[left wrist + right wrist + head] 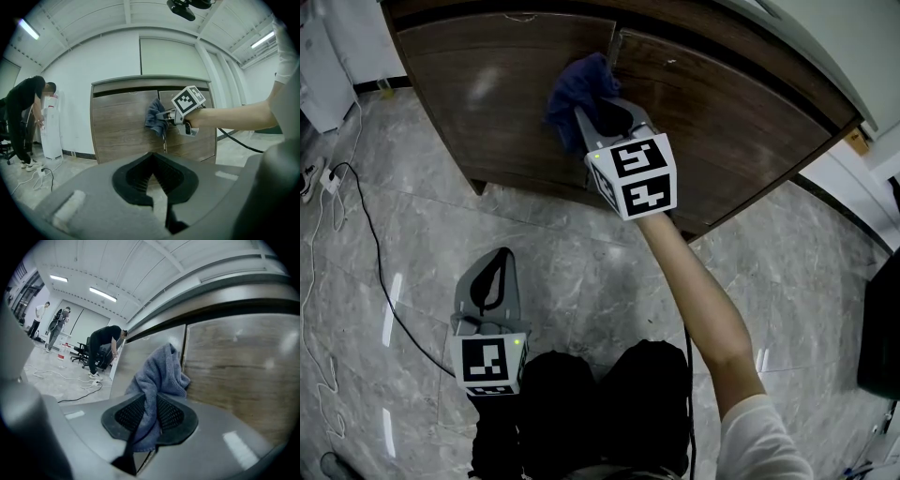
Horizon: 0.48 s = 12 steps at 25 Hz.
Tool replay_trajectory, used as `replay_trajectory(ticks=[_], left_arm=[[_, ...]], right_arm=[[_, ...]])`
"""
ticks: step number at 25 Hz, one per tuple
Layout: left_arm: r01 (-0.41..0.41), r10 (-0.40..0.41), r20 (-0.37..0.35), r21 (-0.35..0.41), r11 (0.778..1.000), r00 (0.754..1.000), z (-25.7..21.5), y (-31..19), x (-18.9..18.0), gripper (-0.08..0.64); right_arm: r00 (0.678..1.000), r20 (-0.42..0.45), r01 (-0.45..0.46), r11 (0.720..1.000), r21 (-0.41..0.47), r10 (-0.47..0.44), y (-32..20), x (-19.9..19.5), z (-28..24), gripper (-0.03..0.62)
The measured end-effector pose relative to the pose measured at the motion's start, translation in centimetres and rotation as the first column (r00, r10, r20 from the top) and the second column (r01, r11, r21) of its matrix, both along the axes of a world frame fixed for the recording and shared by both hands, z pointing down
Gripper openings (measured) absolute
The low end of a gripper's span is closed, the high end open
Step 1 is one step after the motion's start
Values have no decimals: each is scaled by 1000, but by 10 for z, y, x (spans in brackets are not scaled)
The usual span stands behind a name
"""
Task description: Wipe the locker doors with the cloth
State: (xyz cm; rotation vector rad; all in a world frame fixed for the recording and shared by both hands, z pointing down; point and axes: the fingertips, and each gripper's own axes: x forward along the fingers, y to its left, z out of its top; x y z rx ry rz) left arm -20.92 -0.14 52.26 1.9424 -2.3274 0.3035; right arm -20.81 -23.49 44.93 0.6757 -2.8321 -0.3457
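Observation:
The locker has two brown wood-grain doors, a left door (487, 94) (119, 126) (129, 362) and a right door (722, 122) (197, 145) (234, 362). A blue cloth (581, 84) (153, 117) (157, 376) is pressed on the left door's upper right part, beside the seam. My right gripper (602, 117) (166, 115) (149, 420) is shut on the cloth, which bunches beyond its jaws. My left gripper (492, 272) (157, 185) hangs low over the floor, away from the locker, shut with nothing in it.
Black and white cables (356, 216) and a power strip (323, 178) lie on the grey tiled floor at the left. A white appliance (319, 66) stands left of the locker, where a person (26, 117) bends over. A dark object (881, 328) is at the right edge.

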Motion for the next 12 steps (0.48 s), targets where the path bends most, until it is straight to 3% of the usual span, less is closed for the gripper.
replay_trajectory(ticks=[12], left_arm=[[12, -12, -12, -23, 1000, 1000, 12, 0, -7, 0]], right_arm=[[995, -99, -7, 996, -93, -3, 4, -3, 97, 80]])
